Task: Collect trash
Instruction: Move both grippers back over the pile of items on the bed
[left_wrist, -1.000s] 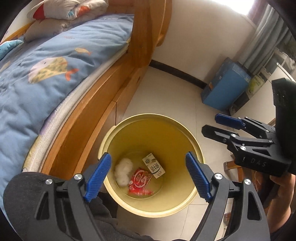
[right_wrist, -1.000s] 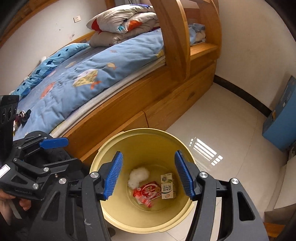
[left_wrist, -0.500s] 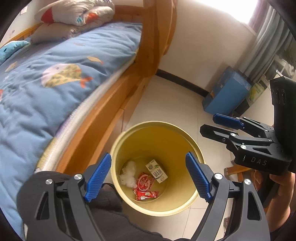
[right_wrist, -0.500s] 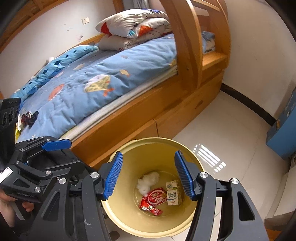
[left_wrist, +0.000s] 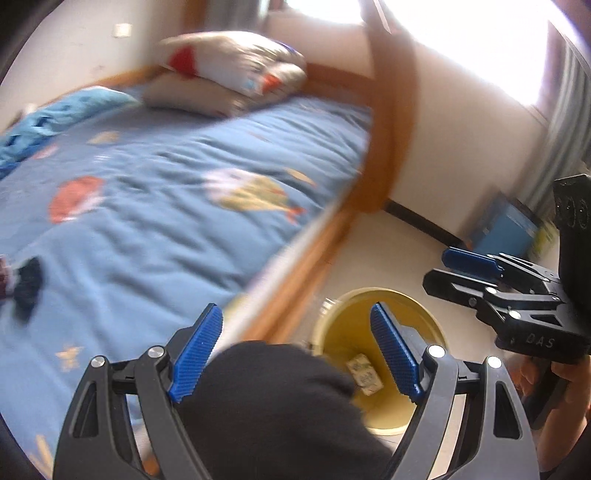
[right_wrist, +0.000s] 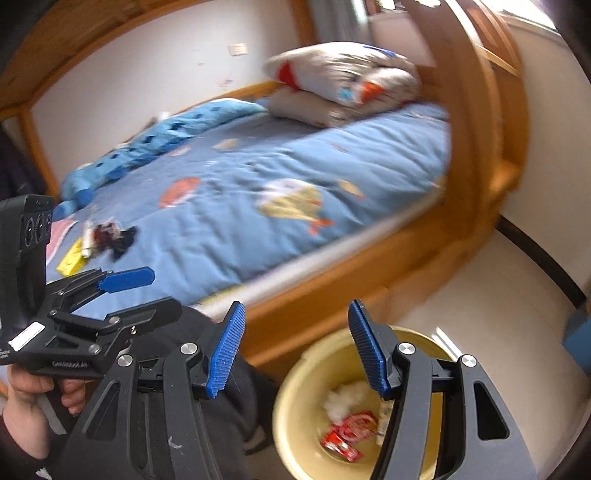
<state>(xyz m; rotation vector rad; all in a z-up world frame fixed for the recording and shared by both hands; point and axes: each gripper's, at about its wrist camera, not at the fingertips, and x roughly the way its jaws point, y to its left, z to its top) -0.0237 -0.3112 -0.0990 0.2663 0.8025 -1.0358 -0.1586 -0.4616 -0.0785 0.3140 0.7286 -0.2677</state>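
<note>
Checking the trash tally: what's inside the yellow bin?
In the yellow bin: white wad, red wrapper, small carton. The right gripper's finger covers part of the bottom.

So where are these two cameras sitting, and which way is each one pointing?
Left wrist: on the left gripper, facing down over the bed and yellow bin; a dark knee and the right gripper show.
Right wrist: on the right gripper, facing likewise; the left gripper and a hand show.
Shared: bed, bin, both open grippers.

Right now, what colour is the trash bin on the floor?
Pale yellow, inside and out. The trash bin shows best in the right wrist view.
</note>
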